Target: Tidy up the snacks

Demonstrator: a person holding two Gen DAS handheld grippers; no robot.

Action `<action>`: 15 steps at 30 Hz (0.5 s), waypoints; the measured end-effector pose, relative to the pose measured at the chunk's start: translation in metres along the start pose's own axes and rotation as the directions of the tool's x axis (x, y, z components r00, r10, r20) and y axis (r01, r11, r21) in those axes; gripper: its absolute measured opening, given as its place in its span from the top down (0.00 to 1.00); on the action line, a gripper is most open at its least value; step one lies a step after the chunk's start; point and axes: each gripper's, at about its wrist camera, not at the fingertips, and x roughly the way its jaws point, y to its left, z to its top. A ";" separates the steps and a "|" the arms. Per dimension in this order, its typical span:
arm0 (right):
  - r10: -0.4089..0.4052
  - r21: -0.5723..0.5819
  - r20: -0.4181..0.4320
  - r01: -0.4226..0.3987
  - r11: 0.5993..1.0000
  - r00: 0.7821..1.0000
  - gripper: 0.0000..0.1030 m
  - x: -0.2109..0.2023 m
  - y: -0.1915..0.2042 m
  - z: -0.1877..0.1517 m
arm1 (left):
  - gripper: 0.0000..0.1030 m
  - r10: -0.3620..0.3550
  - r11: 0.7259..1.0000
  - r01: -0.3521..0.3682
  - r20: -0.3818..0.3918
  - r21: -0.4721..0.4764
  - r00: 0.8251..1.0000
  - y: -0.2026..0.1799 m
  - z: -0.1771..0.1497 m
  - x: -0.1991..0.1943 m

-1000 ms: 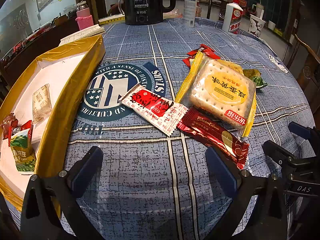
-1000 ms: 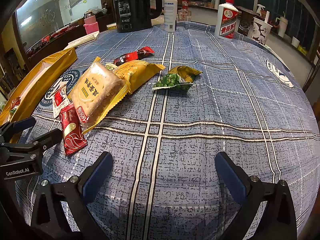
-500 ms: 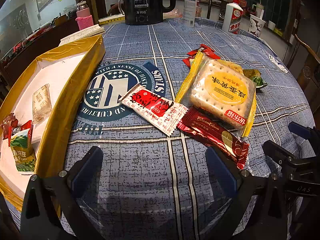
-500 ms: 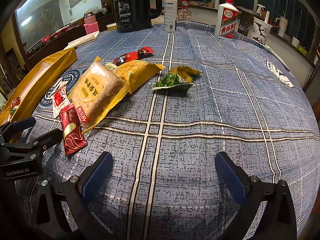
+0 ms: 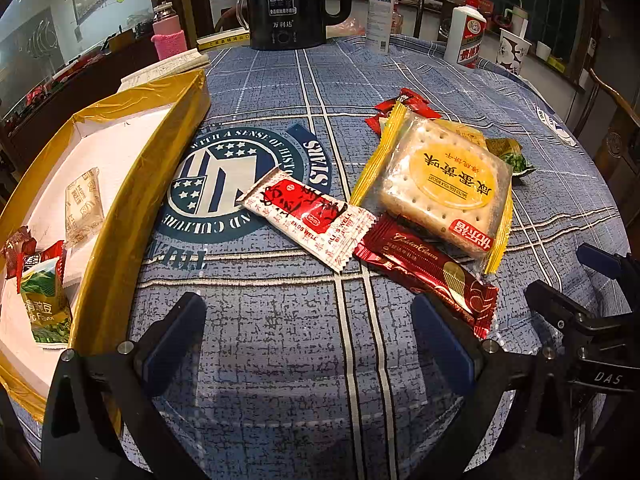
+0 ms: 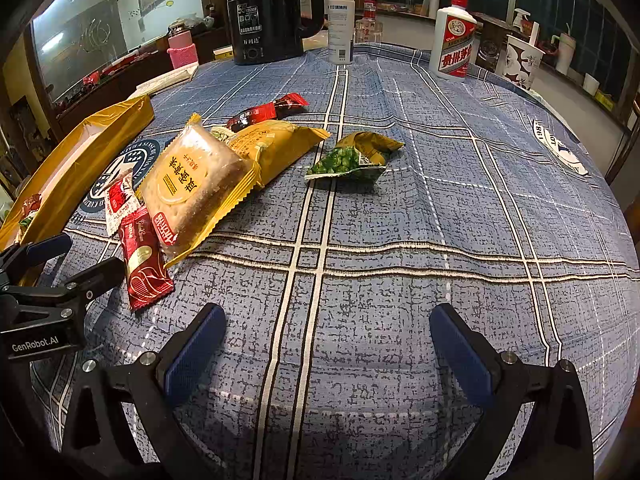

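Note:
Snacks lie on the blue plaid tablecloth: a white-and-red packet (image 5: 306, 218), a dark red bar (image 5: 430, 270), a big yellow cracker pack (image 5: 438, 184), a yellow pack (image 6: 276, 146), a red packet (image 6: 266, 111) and a green pea packet (image 6: 352, 158). A gold-edged white box (image 5: 160, 152) at the left holds several snacks, among them a green packet (image 5: 44, 308). My left gripper (image 5: 310, 326) is open and empty, just in front of the white-and-red packet. My right gripper (image 6: 328, 340) is open and empty over bare cloth.
At the far table edge stand a black kettle (image 6: 272, 8), a white spray bottle (image 6: 340, 26), a white liquor bottle (image 6: 454, 38), a paper cup (image 6: 522, 60) and a pink flask (image 6: 182, 46). Each gripper shows in the other's view.

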 end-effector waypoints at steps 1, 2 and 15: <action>0.000 0.000 0.000 0.000 1.000 1.000 0.01 -0.001 0.000 0.001 | 0.00 0.000 1.000 0.000 0.000 0.000 1.000 0.000 0.000 0.000; 0.000 0.000 0.000 0.000 1.000 1.000 0.01 -0.001 0.000 0.001 | 0.00 0.000 1.000 0.000 0.000 0.000 1.000 0.000 0.000 0.000; 0.000 0.002 0.000 0.000 1.000 1.000 0.01 0.000 0.000 -0.001 | 0.00 -0.001 1.000 0.001 0.000 0.000 1.000 0.000 0.000 0.000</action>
